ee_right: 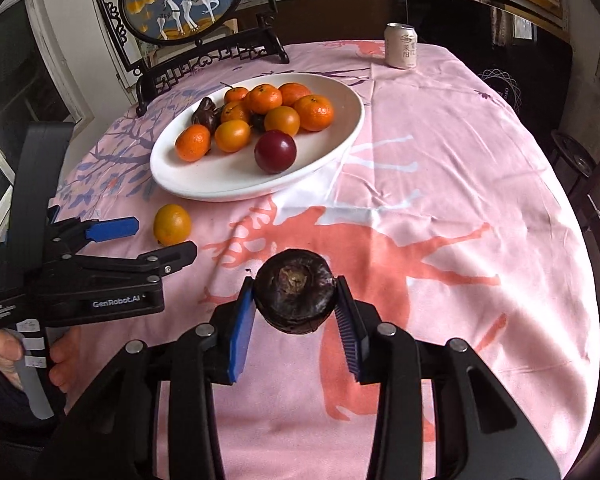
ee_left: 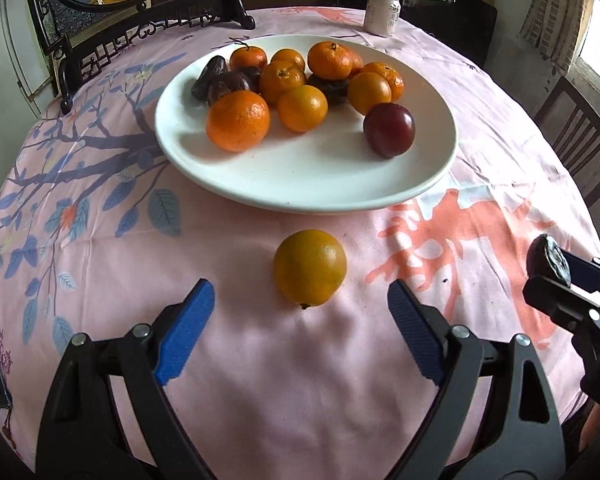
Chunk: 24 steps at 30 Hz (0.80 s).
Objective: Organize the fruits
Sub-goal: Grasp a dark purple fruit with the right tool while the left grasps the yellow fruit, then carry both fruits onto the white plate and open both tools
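A white plate point(ee_left: 300, 184) holds heaped oranges point(ee_left: 238, 126), dark fruits and a red plum point(ee_left: 389, 130); one loose orange point(ee_left: 309, 267) lies at its 6 o'clock; a dark wrinkled fruit point(ee_right: 294, 296) sits clamped stem-up.

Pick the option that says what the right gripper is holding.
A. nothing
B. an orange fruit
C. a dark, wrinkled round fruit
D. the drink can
C: in the right wrist view the right gripper has its blue fingers pressed against both sides of a dark, wrinkled round fruit.
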Available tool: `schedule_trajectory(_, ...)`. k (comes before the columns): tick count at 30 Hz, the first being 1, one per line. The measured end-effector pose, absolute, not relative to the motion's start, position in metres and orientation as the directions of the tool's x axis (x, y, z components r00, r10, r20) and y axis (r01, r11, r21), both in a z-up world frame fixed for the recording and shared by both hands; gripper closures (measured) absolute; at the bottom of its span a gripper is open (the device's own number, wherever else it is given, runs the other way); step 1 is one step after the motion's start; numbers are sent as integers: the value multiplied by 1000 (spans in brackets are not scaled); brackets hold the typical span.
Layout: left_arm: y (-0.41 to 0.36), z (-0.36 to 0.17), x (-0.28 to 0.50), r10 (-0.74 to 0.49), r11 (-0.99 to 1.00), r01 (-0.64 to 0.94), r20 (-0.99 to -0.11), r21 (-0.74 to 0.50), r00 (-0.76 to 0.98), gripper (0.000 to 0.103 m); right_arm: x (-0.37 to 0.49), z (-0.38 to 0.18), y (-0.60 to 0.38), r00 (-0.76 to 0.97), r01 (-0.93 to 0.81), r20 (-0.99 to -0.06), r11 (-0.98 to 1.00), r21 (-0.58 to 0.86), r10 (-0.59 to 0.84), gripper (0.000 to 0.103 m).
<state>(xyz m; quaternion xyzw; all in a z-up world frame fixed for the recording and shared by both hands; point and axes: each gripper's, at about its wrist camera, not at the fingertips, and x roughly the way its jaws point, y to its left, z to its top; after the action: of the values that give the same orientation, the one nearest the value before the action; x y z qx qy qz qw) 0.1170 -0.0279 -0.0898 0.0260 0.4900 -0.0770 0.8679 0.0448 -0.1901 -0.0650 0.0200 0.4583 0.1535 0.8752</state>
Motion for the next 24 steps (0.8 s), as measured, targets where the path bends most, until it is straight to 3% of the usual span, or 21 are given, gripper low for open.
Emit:
schedule_trajectory(1, -29, -91, 120, -106, 987, 155, -855, -31, 507, 15, 45, -66, -193, 533, -246, -795, 952, 183, 291, 63)
schedule_trajectory(2, -30, -92, 122, -101, 988, 149, -855, -28, 508, 26, 45, -67, -196, 532, -241, -794, 952, 190, 293, 63)
schedule_trajectory(3, -31, -94, 125, -98, 989, 148, -860, -26, 501, 47, 45, -69, -199, 529, -237, -795, 952, 196, 296, 63)
schedule_trajectory(4, -32, -94, 126, -78, 990, 140, -855, -6, 513, 50, 46, -70, -200, 527, -234, -796, 951, 201, 298, 63)
schedule_trajectory(5, -32, -93, 126, -76, 989, 145, -852, 0, 518, 66, 47, -71, -201, 525, -231, -797, 951, 206, 300, 64)
schedule_trajectory(24, -6, -54, 89, -152, 985, 155, -814, -77, 560, 67, 52, -62, -165, 513, -279, -798, 941, 193, 316, 63)
